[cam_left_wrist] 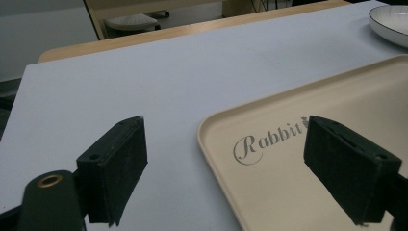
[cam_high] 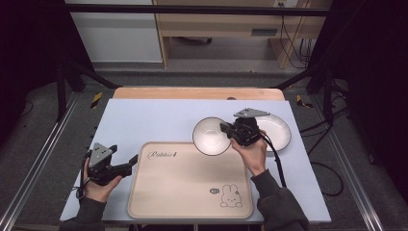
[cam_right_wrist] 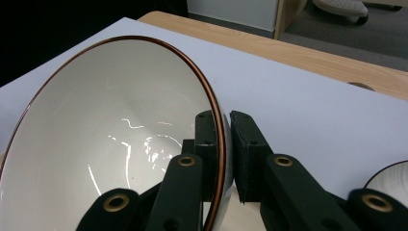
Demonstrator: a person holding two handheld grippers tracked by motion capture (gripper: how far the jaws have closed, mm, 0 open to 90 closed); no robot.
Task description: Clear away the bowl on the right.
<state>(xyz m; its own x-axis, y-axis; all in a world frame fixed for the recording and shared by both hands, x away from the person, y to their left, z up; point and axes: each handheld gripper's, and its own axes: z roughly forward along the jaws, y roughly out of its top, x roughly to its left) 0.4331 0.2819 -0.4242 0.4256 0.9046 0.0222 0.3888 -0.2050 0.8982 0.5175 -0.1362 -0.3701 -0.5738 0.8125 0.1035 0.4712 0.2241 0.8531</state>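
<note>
Right gripper (cam_high: 226, 129) clamping rim of white dark-rimmed ceramic bowl (cam_high: 210, 136), carrying toward beige plastic rabbit tray (cam_high: 187, 192). Left gripper (cam_high: 132, 163) idling, jaws apart. Next probably: lower gently onto tray.

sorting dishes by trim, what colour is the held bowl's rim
Reddish-brown rim on the white bowl, clearest in the right gripper view.

A glossy white ceramic bowl with a thin dark-brown rim (cam_high: 210, 136) is hanging tilted above the pale blue tabletop (cam_high: 144, 120), its wall pinched between the closed jaws of the right tool (cam_high: 227, 130). The empty bowl is overhanging the far right corner of a beige plastic tray printed with "Rabbit" and a cartoon rabbit (cam_high: 183, 187), its opening facing up and toward the camera.
</note>
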